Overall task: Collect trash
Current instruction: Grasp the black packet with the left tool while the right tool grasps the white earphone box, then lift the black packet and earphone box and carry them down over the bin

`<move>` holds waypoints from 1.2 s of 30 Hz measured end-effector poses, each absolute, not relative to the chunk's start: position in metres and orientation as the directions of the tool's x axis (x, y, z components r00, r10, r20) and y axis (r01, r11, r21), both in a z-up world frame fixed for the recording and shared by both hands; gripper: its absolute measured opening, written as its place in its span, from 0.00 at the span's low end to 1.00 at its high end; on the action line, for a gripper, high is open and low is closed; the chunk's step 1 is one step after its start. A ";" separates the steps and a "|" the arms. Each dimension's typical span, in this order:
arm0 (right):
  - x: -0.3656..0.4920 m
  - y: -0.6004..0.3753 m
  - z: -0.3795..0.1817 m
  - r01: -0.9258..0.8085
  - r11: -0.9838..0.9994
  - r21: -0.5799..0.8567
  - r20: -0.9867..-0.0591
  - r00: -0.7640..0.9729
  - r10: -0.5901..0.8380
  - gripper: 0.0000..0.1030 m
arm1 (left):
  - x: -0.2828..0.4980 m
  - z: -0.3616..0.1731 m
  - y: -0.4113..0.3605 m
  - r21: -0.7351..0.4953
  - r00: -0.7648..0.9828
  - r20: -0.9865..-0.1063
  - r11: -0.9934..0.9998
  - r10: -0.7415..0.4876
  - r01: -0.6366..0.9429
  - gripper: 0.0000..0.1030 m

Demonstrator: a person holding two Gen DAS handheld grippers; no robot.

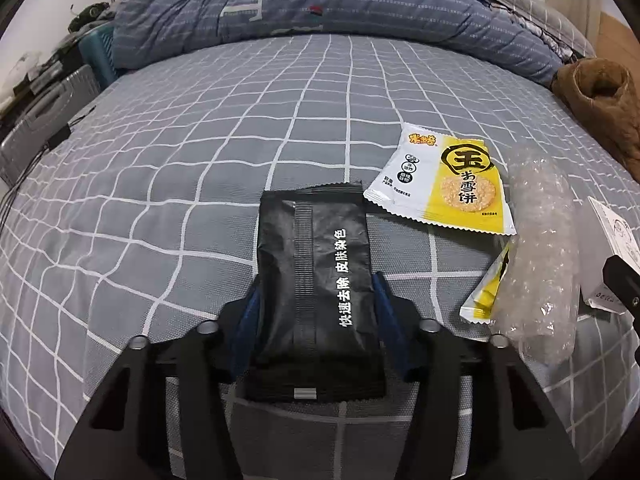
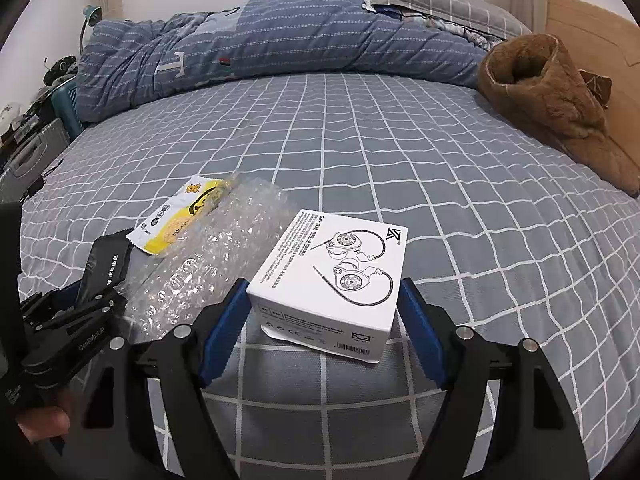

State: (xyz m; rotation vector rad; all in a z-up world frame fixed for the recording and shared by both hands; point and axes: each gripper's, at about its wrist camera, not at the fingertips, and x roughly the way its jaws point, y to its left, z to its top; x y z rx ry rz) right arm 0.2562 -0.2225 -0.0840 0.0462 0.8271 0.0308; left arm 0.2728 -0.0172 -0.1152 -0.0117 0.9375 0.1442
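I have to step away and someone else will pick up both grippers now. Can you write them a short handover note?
Left gripper: jaws around the black sachet, pads against its sides.
Right gripper: jaws straddle the white earphone box, pads at its sides; firm grip unclear.
Still lying on the bed sheet: yellow rice cracker wrapper, bubble wrap.
Done: nothing visibly binned; no bin in view.
Left: lift both items, then the wrapper and bubble wrap.
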 end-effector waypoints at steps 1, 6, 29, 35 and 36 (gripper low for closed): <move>0.256 -0.223 -0.084 -0.011 0.998 0.054 -0.735 0.677 0.047 0.70 | 0.272 -0.115 -0.018 0.057 0.584 -0.803 0.990 0.122 -0.129 0.39; 0.254 -0.225 -0.080 -0.006 0.998 0.057 -0.731 0.681 0.046 0.69 | 0.269 -0.111 -0.019 0.069 0.590 -0.798 0.991 0.125 -0.116 0.34; 0.230 -0.219 -0.049 -0.017 0.999 0.027 -0.707 0.707 0.031 0.68 | 0.239 -0.062 -0.014 0.029 0.631 -0.771 0.995 0.085 -0.098 0.31; 0.211 -0.217 -0.041 -0.022 0.999 0.027 -0.698 0.715 0.035 0.68 | 0.220 -0.055 -0.012 0.002 0.629 -0.775 0.995 0.063 -0.096 0.31; 0.206 -0.215 -0.040 -0.023 1.000 0.021 -0.696 0.718 0.031 0.68 | 0.217 -0.055 -0.011 -0.007 0.627 -0.777 0.995 0.057 -0.099 0.31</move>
